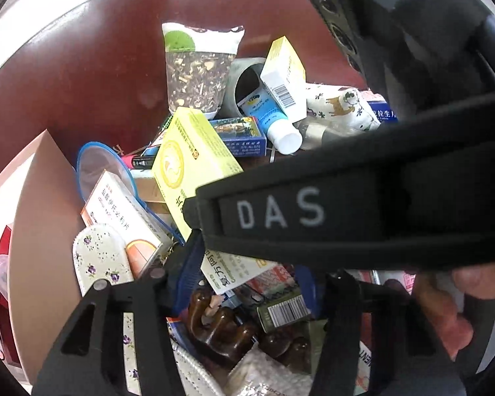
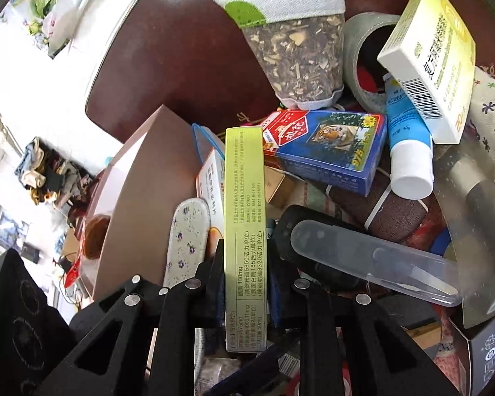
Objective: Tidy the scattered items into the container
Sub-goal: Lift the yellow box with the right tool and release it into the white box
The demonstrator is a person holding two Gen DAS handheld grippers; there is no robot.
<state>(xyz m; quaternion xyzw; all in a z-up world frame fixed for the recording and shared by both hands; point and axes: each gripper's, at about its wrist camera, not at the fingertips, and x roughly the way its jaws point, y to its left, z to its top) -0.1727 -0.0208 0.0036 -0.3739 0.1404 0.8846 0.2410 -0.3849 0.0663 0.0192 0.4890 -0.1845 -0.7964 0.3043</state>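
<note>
- Plainly, the right tool (image 2: 244,280) was clamped on the yellow box (image 2: 244,231), one pad on each broad face, the narrow printed edge turned up to its camera.
- That box's long axis ran straight ahead out of the grip, away from the wrist, its free end ending just short of the blue box (image 2: 330,145).
- Beside it on the left lay the floral case (image 2: 188,237), and on the right the clear tube (image 2: 373,264), both close against the tool.
- The left tool (image 1: 244,283) stood part open over a brown clip (image 1: 221,326), with no pad seen pressing on anything.
- From the left wrist view, the right tool's finger (image 1: 313,211) crossed in from the right, and its box lay ahead and a little left.
- So the right hand was the nearer one; the move, as I judge it, hung on carrying the box endwise.
- Left of the pile rose the pink carton (image 2: 142,191), probably the container, though I cannot tell for sure.
- Farther off on the desk (image 2: 188,66) sat the herb pouch (image 2: 300,49) and the tape roll (image 2: 363,46).
</note>
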